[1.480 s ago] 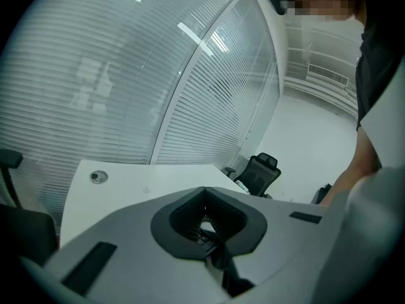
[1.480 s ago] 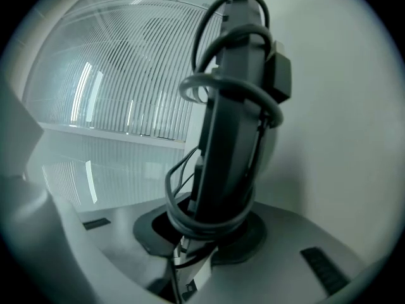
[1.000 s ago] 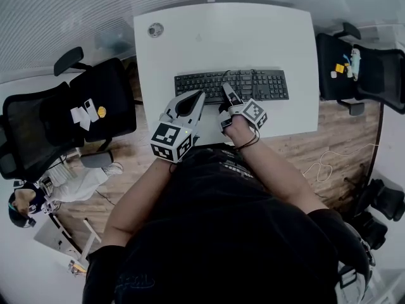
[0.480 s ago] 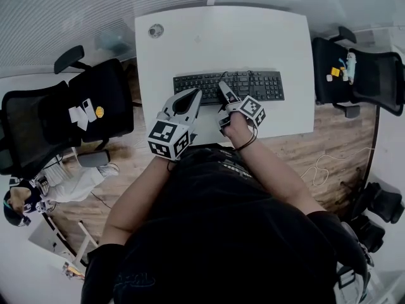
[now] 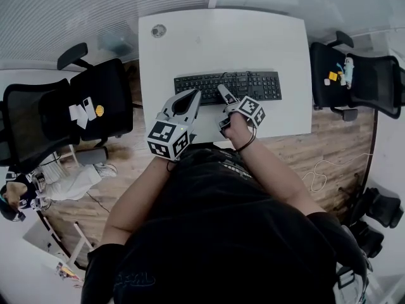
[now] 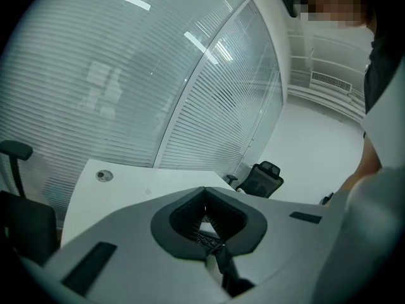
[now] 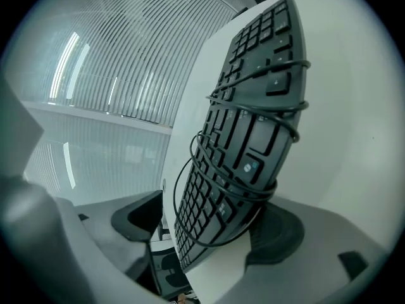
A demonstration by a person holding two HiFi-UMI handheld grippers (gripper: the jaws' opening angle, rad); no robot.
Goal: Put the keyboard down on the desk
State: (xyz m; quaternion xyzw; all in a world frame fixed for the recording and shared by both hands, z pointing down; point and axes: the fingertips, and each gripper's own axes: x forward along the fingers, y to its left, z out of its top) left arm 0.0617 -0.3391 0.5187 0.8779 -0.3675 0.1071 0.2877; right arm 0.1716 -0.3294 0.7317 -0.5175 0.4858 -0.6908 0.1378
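Note:
A black keyboard (image 5: 228, 86) with its cable wound round the middle lies flat on the white desk (image 5: 253, 37). My right gripper (image 5: 223, 95) is at its near edge. In the right gripper view the keyboard (image 7: 243, 144) lies between the jaws of the right gripper (image 7: 205, 233), which have just been opening. The pads (image 7: 136, 217) stand off it on both sides. My left gripper (image 5: 190, 99) hovers just left of it, near the keyboard's front edge. In the left gripper view its jaws (image 6: 204, 195) meet at the tips and hold nothing.
Black office chairs stand left (image 5: 82, 106) and right (image 5: 354, 75) of the desk, each with small items on the seat. A round cable grommet (image 5: 158, 31) sits at the desk's far left corner. A glass wall with blinds runs behind. A person (image 5: 19, 195) is at lower left.
The whole head view has shifted a little. The keyboard stays flat on the desk and both grippers keep their places beside it.

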